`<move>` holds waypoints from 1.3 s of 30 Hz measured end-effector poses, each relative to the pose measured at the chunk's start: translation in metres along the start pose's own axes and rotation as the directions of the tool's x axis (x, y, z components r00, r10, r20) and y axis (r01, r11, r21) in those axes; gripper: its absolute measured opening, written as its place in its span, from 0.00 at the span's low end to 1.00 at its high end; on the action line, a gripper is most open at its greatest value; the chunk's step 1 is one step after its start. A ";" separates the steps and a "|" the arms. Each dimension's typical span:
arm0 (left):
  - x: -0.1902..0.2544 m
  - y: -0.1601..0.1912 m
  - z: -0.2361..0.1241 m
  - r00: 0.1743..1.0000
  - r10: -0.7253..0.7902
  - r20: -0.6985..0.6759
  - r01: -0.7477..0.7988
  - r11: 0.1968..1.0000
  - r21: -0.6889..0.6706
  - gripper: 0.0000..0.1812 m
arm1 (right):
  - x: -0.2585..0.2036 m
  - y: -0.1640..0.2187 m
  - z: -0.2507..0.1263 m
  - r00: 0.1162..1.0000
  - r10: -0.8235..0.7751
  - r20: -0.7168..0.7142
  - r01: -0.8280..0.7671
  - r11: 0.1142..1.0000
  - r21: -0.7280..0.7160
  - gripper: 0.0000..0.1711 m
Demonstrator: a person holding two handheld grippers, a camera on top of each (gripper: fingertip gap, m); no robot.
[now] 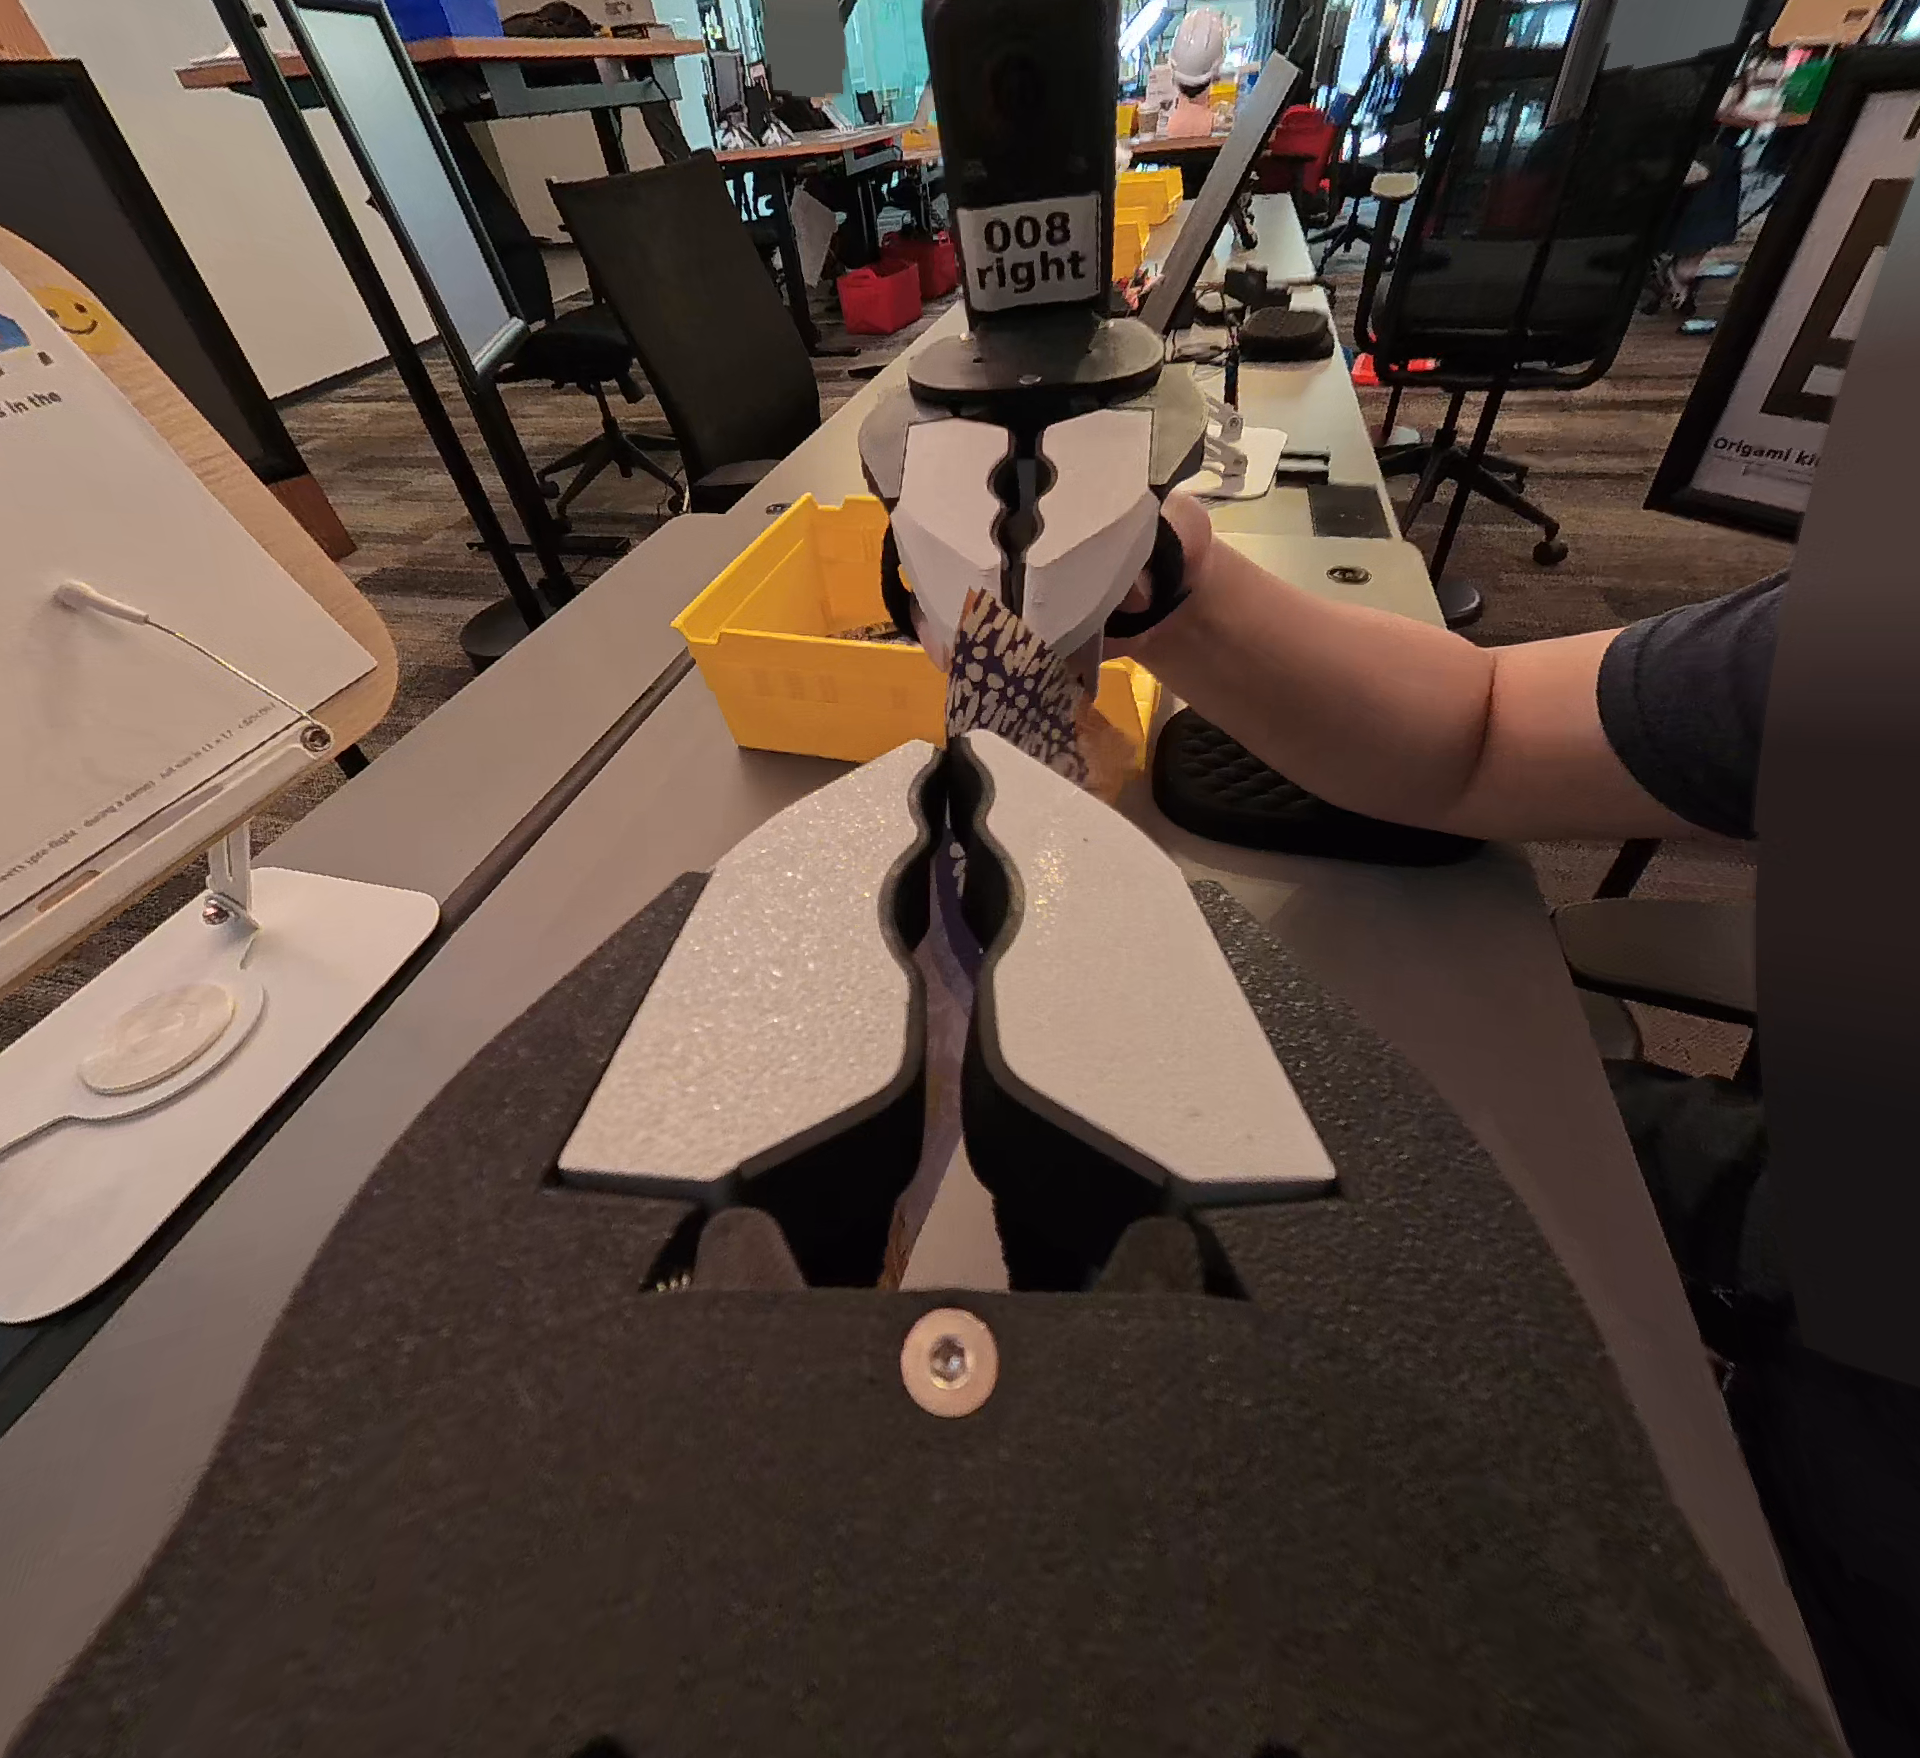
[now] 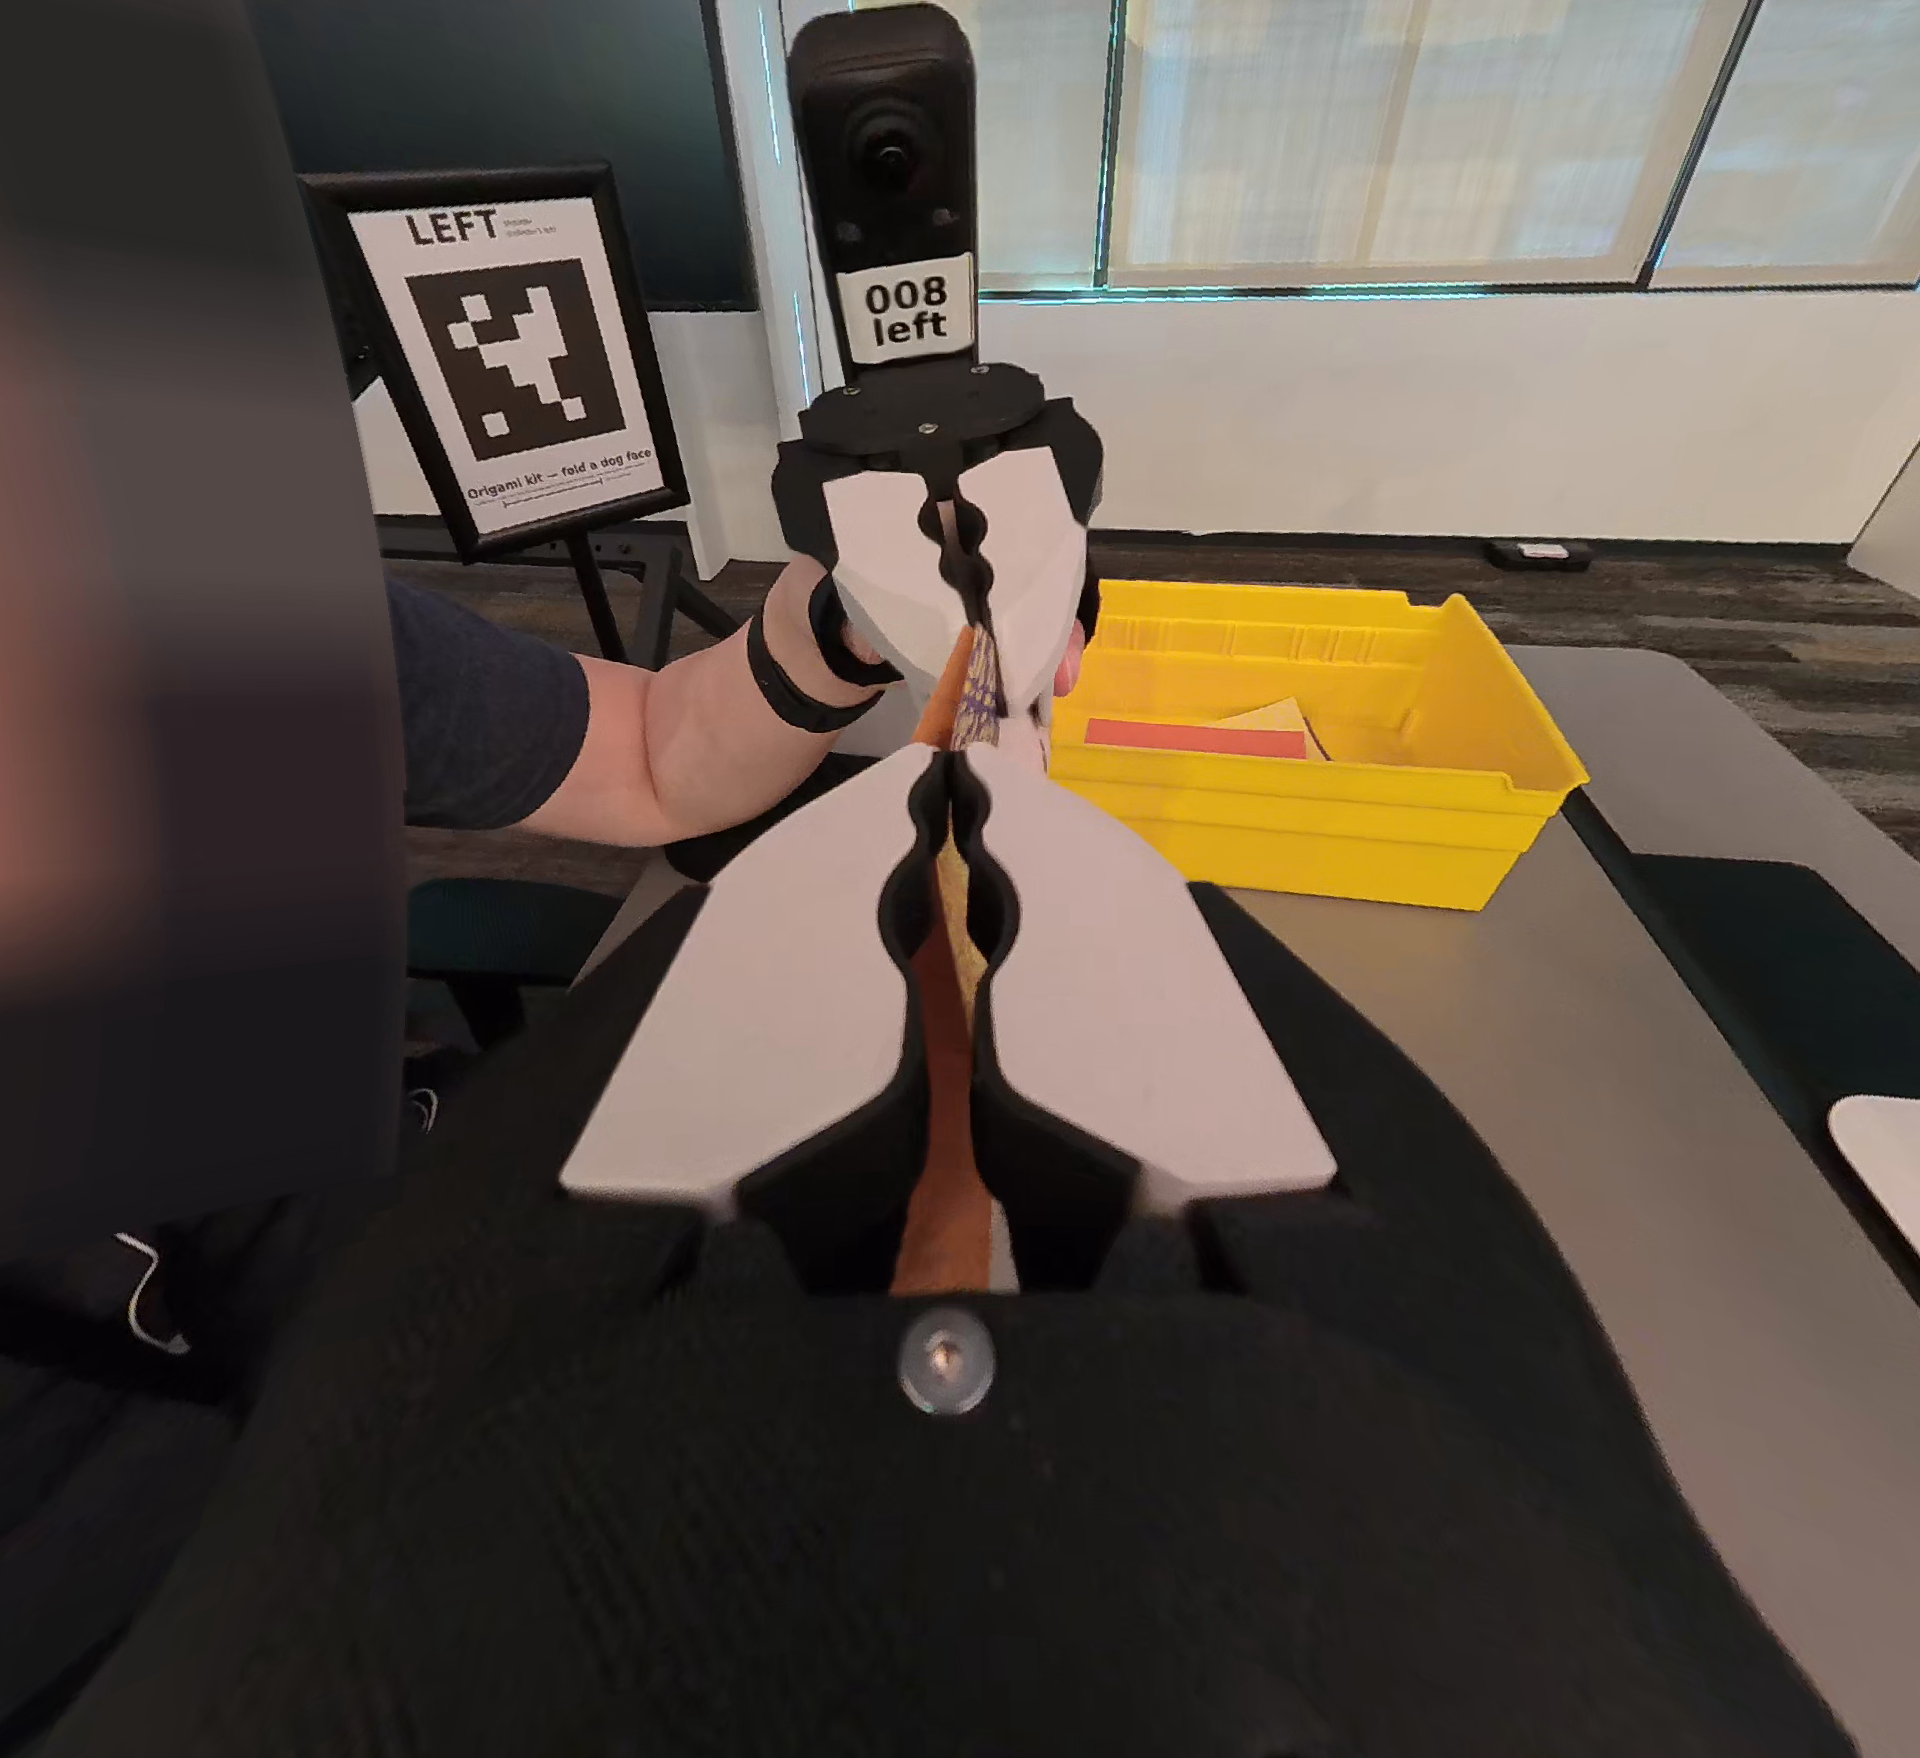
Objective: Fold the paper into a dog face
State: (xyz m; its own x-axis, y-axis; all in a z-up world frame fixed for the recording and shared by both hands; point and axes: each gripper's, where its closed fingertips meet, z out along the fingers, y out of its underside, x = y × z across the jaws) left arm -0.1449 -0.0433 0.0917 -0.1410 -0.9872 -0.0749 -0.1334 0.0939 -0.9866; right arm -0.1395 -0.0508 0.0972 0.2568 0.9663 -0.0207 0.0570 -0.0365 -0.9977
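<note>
The paper (image 1: 1013, 685), patterned purple-and-white on one side and orange on the other, hangs in the air above the grey table (image 1: 582, 835), stretched between both grippers. The left gripper (image 1: 951, 758) and right gripper (image 2: 951, 758) face each other tip to tip, each clamped tight on an opposite edge of the sheet. Just behind stands a yellow bin (image 2: 1455, 835) holding more coloured sheets (image 2: 1195, 737). A framed marker sign (image 2: 509, 358) stands farther back.
</note>
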 end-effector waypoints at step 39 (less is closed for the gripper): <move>0.010 -0.004 0.000 1.000 0.017 -0.017 -0.017 1.000 0.003 0.00 | 0.000 -0.003 0.000 0.996 0.086 -0.024 -0.086 0.996 -0.011 0.01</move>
State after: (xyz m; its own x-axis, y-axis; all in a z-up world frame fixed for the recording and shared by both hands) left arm -0.1455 -0.0533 0.0950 -0.1601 -0.9831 -0.0892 -0.1281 0.1103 -0.9856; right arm -0.1397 -0.0503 0.1004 0.2839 0.9531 -0.1050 0.0452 -0.1227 -0.9914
